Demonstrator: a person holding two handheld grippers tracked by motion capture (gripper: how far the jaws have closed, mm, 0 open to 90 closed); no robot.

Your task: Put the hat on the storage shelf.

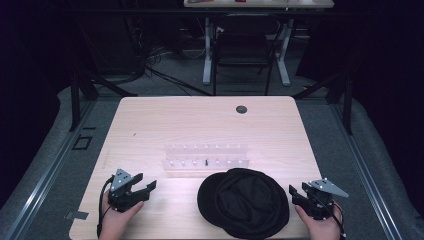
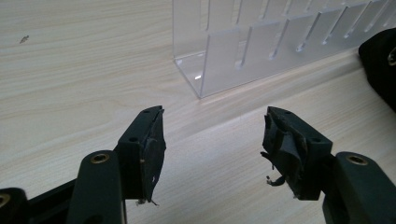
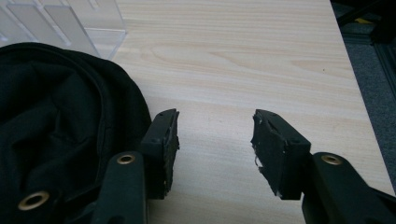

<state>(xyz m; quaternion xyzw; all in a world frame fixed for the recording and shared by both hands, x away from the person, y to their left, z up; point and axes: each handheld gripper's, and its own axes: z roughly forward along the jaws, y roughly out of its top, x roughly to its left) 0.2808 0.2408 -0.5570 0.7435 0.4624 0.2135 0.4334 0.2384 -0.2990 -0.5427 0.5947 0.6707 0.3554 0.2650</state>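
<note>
A black cloth hat (image 1: 244, 201) lies crown-down near the table's front edge, its hollow facing up; its fabric (image 3: 56, 121) lies at the left of the right gripper view. Behind it stands a clear acrylic rack (image 1: 206, 157) with slotted walls, whose near corner (image 2: 219, 60) appears in the left gripper view. My left gripper (image 1: 148, 187) rests at the front left, open, nothing between its jaws (image 2: 212, 144). My right gripper (image 1: 294, 194) sits just right of the hat, open and empty (image 3: 215, 140), its left jaw close beside the hat's edge.
The light wooden table (image 1: 150, 125) has a round cable hole (image 1: 241, 109) near its far edge. A black chair (image 1: 243, 50) and white desk legs stand beyond the table. The table's right edge (image 3: 359, 102) runs close to the right gripper.
</note>
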